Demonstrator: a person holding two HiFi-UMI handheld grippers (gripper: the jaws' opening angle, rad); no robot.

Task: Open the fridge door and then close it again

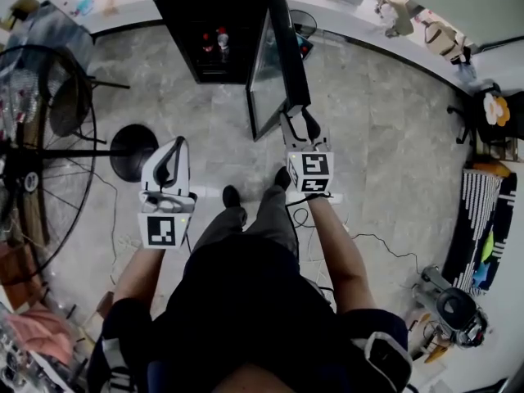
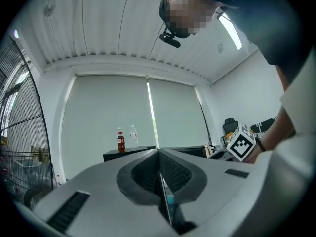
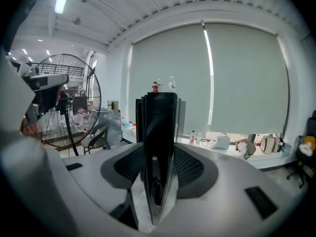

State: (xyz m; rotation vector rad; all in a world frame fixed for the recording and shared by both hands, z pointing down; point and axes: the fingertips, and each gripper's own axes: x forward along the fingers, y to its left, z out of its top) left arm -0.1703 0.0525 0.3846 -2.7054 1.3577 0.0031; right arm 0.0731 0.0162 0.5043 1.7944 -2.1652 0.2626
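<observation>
Left gripper (image 1: 172,152), centre-left of head view: jaws fully together, nothing between them, forearm extended forward. Right gripper (image 1: 300,126), centre: jaws clamped on fridge door (image 1: 274,64) edge, forearm outstretched.

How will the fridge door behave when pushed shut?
The fridge door looks rigid and glass-fronted, so it should swing, not flex. Its glossy edge, clamped in the right hand-held gripper, might slip. The bottles on top could wobble if slammed.
</observation>
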